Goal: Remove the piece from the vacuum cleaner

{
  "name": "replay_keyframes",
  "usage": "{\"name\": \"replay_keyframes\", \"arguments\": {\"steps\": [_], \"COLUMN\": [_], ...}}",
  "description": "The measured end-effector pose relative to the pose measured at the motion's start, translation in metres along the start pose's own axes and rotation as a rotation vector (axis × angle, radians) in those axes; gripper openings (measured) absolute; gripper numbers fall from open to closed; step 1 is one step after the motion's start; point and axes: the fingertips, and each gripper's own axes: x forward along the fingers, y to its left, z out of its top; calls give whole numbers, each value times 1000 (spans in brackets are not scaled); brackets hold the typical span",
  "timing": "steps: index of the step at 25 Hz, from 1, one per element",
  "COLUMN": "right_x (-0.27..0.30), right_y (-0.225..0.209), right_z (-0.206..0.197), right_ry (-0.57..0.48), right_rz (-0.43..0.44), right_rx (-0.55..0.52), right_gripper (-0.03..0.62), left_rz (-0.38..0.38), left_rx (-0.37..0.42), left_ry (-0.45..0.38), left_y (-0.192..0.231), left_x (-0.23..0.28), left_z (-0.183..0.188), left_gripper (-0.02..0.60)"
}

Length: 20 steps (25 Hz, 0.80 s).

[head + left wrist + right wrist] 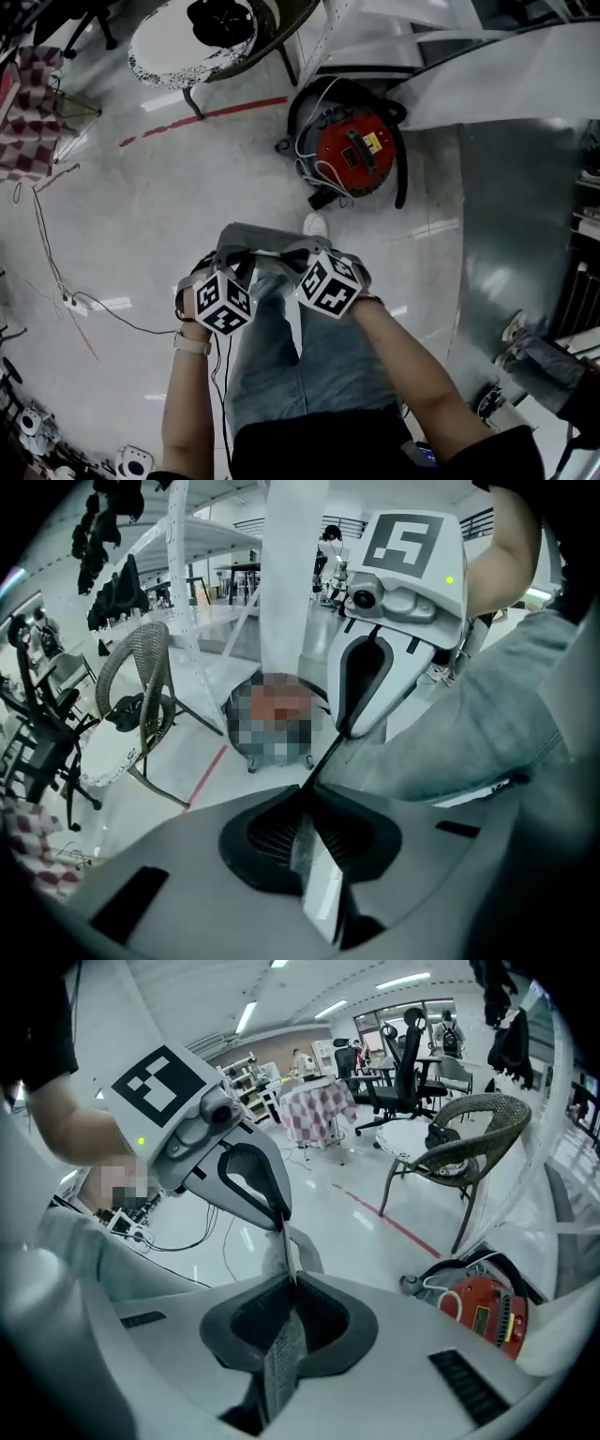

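Currently, both hand-held grippers are closed on the same item. The left gripper [238,260] and the right gripper [296,255] face each other in front of the person's denim-clad legs [319,366]. A thin flat grey piece [258,240] spans the gap between them.

In the left gripper view, the two jaws are pressed together on the near edge of this piece. It shows as a narrow grey strip between the pads, and its far edge runs up to the jaws of the opposite gripper. The right gripper view gives the matching arrangement: the jaws pinch the piece edge-on, and the piece reaches across to the left gripper's jaws. Each gripper carries a white cube with black square markers.

The piece is off the red drum-shaped vacuum cleaner [352,150] and is held up in the air, apart from it. The vacuum cleaner stands on the glossy grey floor [141,216], ahead of the person's white shoe [316,225]. A black hose [402,159] curves round the vacuum cleaner, and a white cord [312,155] lies looped on it.

Beyond the vacuum cleaner stands a brown wicker armchair [487,1106] with a black object [220,19] on its seat. A red stripe [225,111] runs across the floor beside the chair. A red-and-white checked cloth [33,112] lies at the far left. A second person's legs [548,361] show at the lower right edge of the head view.
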Motion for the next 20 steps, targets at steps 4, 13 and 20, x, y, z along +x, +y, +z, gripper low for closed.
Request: {"name": "replay_keyframes", "arguments": {"steps": [4,13,20], "right_x": [-38,-113,-160], "right_y": [23,62,89], "right_z": [23,80,116], "right_ry": [-9,-63,-106], "right_rz": [0,-36,-100], "right_rx": [5,5,-5], "right_gripper": [43,44,44], "left_rz": [5,47,68], "left_rx": [-14,-51,-56], "left_ry": [-10,-64,-115], "left_y": [-8,-12,-16], "left_x": [-45,-141,-200], "left_z": [17,53,73], "left_gripper": [54,54,54]}}
